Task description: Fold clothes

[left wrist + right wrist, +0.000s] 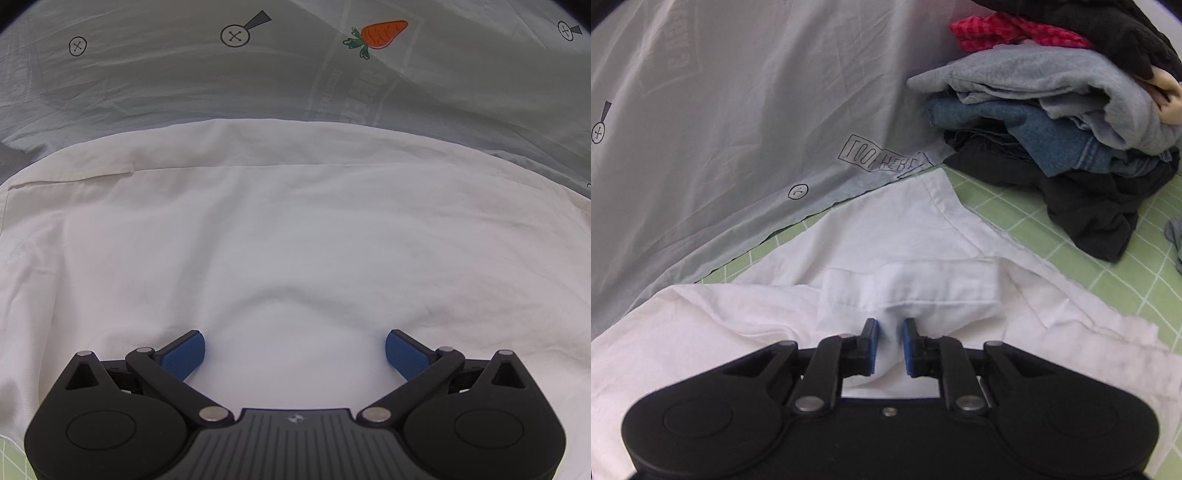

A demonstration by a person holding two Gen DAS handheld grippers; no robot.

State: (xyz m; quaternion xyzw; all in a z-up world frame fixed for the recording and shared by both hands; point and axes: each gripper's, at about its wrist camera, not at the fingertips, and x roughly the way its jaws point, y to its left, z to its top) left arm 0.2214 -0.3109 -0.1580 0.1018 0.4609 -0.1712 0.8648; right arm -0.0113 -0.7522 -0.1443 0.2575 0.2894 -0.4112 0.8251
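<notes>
A white shirt (pixel 295 240) lies spread out and wrinkled, filling most of the left wrist view. My left gripper (pixel 295 350) hovers low over it, open wide, blue pads (pixel 184 354) apart with nothing between them. In the right wrist view the same white shirt (pixel 905 251) lies with a sleeve or corner reaching toward the pile of clothes. My right gripper (pixel 890 343) is shut on a raised fold of the shirt near a stitched, folded-over band. The cloth bunches up between its blue pads.
A grey printed sheet (pixel 184 81) with a carrot print (pixel 382 34) lies beyond the shirt and at the left (pixel 720 129). A pile of clothes (pixel 1052 122), grey, denim, black and red, sits at the right on a green grid mat (pixel 1015 229).
</notes>
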